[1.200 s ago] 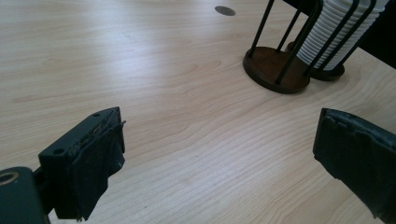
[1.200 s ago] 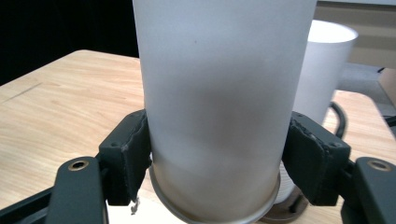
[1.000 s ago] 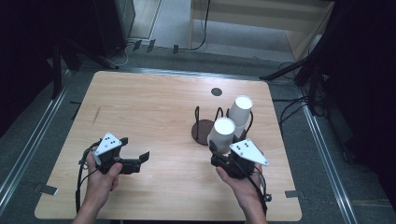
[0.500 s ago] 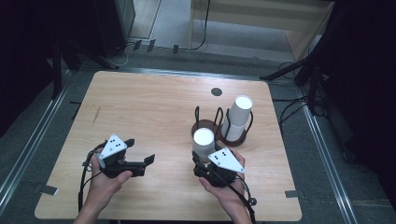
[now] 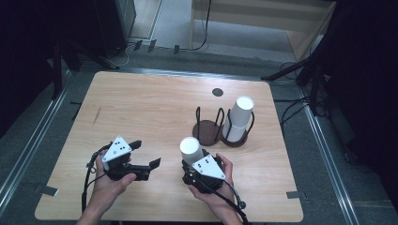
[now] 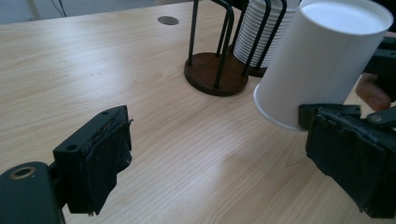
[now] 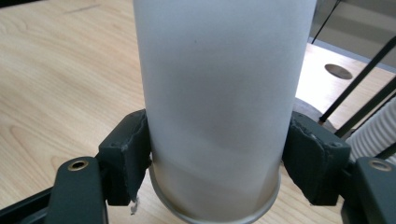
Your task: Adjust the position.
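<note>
**Right gripper clamping a white paper cup, left one hanging open next to it**

So the right gripper (image 5: 193,165) is squeezing a single white paper cup (image 5: 190,149) near its rim end, both black pads pressing on the cup's sides in the right gripper view. The cup is upside down and tilted, closed bottom pointing up, and it is sitting just in front of the wire cup rack (image 5: 223,125), on the person's side of it, close but not touching. From the left gripper view the cup's rim looks like it is hovering above the wooden table (image 5: 150,103) rather than resting on it, though it is hard to be sure.

The rack has two round dark bases. The near-left one is bare, and the far-right one is carrying a stack of white cups (image 5: 238,117) inside its wire loops.

The left gripper (image 5: 141,156) is waiting well left of the rack, level with the held cup. Its jaws have just been closing a little, but they are standing apart with nothing between them.
</note>
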`<action>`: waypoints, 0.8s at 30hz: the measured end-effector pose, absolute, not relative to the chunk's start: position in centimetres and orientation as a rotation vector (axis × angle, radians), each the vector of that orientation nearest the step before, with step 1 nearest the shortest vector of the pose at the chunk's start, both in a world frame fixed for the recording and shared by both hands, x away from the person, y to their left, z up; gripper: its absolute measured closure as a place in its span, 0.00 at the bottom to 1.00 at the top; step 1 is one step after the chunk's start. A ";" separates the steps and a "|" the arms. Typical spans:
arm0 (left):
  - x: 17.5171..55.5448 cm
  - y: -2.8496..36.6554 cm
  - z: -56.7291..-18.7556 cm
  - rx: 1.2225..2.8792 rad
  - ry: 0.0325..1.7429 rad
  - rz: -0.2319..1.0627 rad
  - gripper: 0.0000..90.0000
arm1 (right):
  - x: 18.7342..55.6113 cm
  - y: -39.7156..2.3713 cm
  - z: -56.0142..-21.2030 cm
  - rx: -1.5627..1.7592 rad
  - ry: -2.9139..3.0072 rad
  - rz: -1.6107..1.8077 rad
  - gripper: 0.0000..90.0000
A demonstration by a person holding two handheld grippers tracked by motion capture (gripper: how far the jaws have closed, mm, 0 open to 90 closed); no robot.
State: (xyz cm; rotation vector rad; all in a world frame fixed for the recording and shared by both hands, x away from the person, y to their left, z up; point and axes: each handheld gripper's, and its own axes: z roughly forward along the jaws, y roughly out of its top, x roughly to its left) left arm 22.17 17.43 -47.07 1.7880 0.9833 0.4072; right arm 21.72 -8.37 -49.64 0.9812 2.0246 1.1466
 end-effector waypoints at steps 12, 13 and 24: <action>21.9 16.2 -47.3 1.838 0.935 0.378 0.13 | 21.2 -7.0 -51.1 0.768 2.001 0.988 0.32; 21.9 16.2 -47.3 1.838 0.935 0.378 0.14 | 21.2 -7.0 -51.1 0.768 2.001 0.988 0.32; 21.5 14.3 -47.7 1.914 0.856 0.332 0.16 | 20.5 -5.9 -52.3 0.575 1.994 0.816 0.32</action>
